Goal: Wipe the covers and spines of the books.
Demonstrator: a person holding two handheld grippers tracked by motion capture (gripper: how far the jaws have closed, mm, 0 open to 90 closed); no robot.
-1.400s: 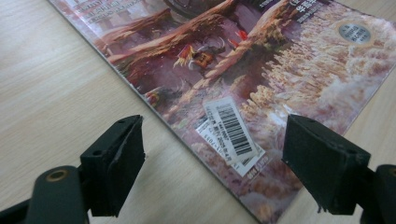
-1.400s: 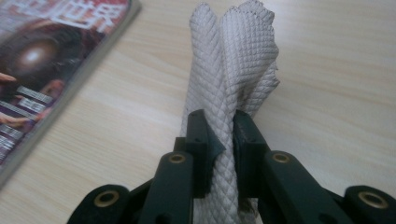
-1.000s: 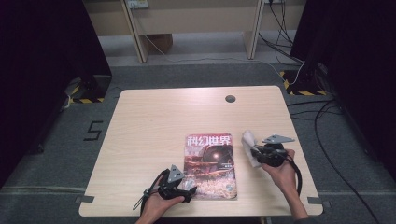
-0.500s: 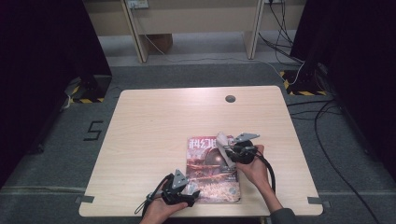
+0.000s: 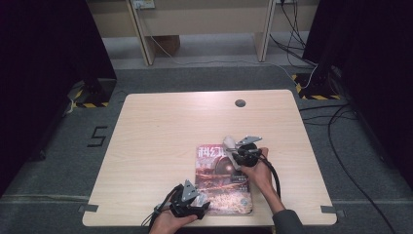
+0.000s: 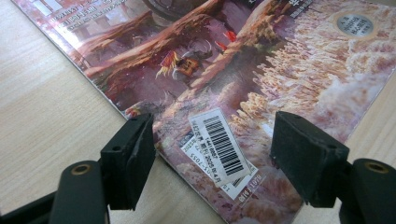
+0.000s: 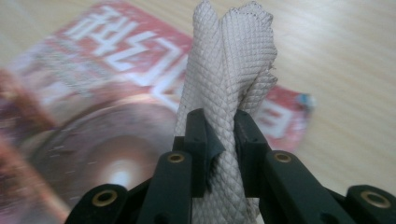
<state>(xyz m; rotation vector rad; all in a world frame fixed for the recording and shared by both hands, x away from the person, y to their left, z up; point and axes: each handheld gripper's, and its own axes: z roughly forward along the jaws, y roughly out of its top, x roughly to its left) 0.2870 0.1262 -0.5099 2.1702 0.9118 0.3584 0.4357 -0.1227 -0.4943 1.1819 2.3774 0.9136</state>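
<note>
Magazine point(image 5: 223, 178) lies flat on the surface point(image 5: 160, 126), at its near edge, cover up. Right tongs point(image 5: 228, 145) are clamped on a folded grey waffle-weave cloth point(image 7: 224, 70) and hover over the magazine's upper right part, by the title. Judgement: the work in hand is wiping the cover.

Left tongs point(image 5: 198, 201) sit at the magazine's lower left corner, jaws apart and straddling the barcode label point(image 6: 224, 144); pads are not pressing on the cover. They have just been closing a little, with the corner between them.

Risks, as judged:
- The magazine is not pinned. A wipe stroke could drag it across the smooth wood or spin it.
- It lies close to the near edge; a stroke toward the person may push it off.
- The cloth is gripped in a narrow bunch, so it could slip out under friction.
- A glossy cover may crease if the cloth catches its edge.
</note>
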